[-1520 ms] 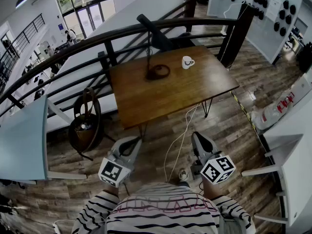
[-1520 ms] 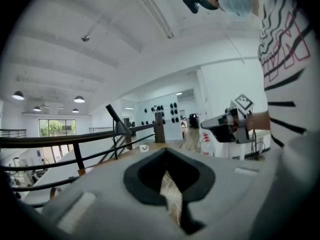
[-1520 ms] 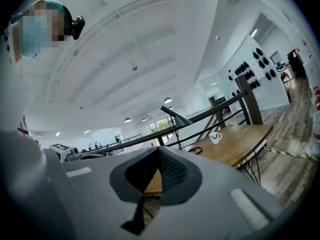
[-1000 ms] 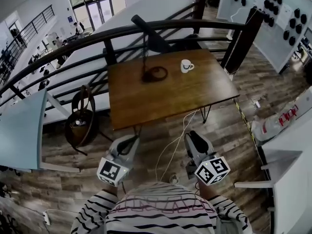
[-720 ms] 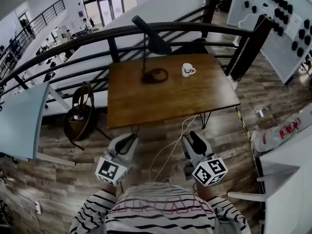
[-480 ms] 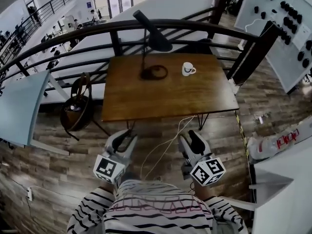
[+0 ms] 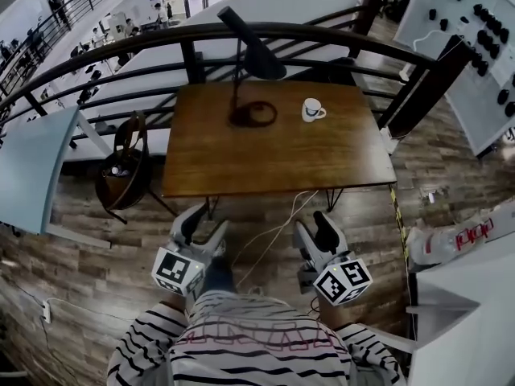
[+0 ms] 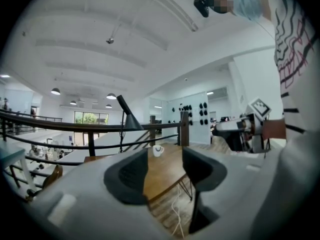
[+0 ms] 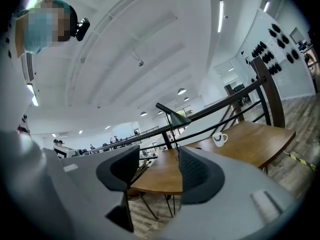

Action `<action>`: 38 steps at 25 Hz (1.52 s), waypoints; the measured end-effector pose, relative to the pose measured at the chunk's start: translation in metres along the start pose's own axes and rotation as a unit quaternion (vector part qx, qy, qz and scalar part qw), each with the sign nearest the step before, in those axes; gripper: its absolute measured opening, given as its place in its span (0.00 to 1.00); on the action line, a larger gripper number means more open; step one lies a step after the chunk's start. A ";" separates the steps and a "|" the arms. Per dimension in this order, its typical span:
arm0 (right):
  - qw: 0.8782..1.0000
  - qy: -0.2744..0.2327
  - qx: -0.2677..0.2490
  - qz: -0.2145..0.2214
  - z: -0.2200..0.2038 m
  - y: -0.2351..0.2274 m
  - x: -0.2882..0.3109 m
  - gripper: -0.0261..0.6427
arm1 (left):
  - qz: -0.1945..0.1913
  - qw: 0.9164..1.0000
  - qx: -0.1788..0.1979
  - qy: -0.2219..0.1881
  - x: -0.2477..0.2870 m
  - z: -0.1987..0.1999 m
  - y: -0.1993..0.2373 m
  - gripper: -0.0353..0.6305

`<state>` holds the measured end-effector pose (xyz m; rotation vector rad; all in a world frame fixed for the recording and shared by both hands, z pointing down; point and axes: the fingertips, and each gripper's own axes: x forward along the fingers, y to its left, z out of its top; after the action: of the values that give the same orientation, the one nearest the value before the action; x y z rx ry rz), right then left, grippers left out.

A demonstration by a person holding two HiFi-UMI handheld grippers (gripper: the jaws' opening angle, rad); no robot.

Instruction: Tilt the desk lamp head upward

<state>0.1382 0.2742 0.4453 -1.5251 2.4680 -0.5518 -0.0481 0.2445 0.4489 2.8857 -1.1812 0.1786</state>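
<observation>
The black desk lamp (image 7: 256,58) stands on a round base at the far side of the wooden table (image 7: 322,159), its cone head angled downward. It also shows small in the left gripper view, lamp (image 8: 127,118), and in the right gripper view, lamp (image 9: 177,116). My left gripper (image 7: 202,227) and right gripper (image 7: 315,236) hang over the floor short of the table's near edge, far from the lamp. Both sets of jaws are opening, with nothing between them: left gripper (image 8: 165,166), right gripper (image 9: 156,170).
A white cup (image 7: 312,109) sits right of the lamp. A black railing (image 7: 121,51) runs behind the table. A white cable (image 7: 273,232) trails on the floor between the grippers. A bag on a stand (image 7: 121,179) and a pale tabletop (image 7: 32,167) lie left.
The table has come nearer and squarer in view. Both grippers' jaws have spread apart, the left one more; the grippers themselves stay low in front of the person.
</observation>
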 end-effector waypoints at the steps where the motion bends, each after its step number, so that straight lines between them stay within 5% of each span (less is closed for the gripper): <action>1: 1.000 -0.002 0.000 -0.005 0.002 -0.004 0.006 0.39 | -0.003 1.000 0.000 -0.001 0.007 0.000 0.007 0.37; 28: 0.993 -0.049 0.003 -0.107 0.048 -0.058 0.294 0.40 | -0.100 0.995 0.015 0.004 0.176 0.016 0.285 0.38; 38: 0.996 -0.038 0.008 -0.079 0.070 -0.104 0.361 0.40 | -0.069 0.997 0.006 0.016 0.237 0.017 0.323 0.38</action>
<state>0.0840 -0.1037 0.4365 -1.7121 2.2954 -0.5284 -0.1045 -0.1524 0.4502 2.9481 -0.9746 0.2297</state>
